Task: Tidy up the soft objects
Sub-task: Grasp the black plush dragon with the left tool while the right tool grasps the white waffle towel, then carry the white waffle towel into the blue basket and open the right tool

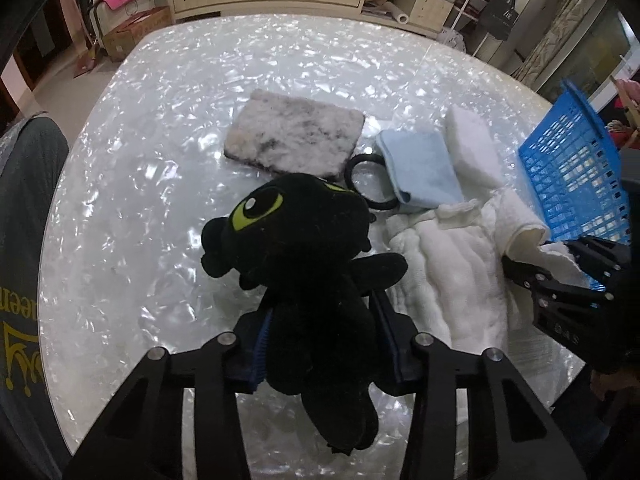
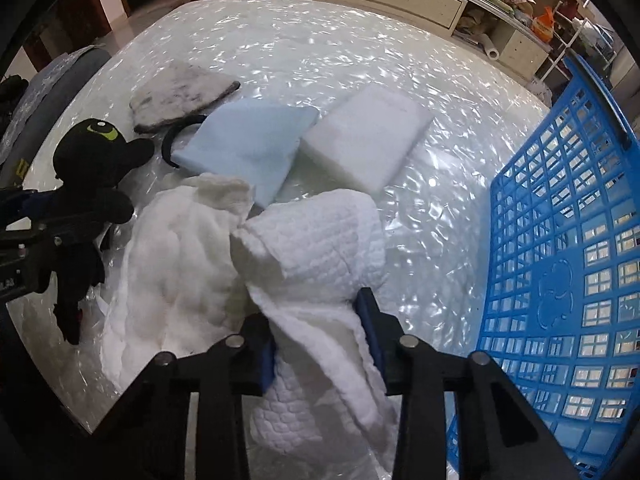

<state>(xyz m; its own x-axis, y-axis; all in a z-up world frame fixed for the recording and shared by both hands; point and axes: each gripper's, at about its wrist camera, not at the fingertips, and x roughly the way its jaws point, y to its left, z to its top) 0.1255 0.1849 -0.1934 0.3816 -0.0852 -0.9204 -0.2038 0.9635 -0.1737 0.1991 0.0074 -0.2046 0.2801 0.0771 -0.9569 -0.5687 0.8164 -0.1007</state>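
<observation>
Gripping the black plush (image 1: 296,264) in our left gripper (image 1: 320,344) and the white quilted cloth (image 2: 320,248) in the right gripper (image 2: 320,344) beside the blue basket (image 2: 560,260), we judge nothing binned yet; pads, blue cloth remain left of it.

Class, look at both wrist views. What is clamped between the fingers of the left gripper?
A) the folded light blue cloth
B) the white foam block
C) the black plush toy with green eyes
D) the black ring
C: the left gripper has its blue pads pressed on the body of the black plush toy.
</observation>
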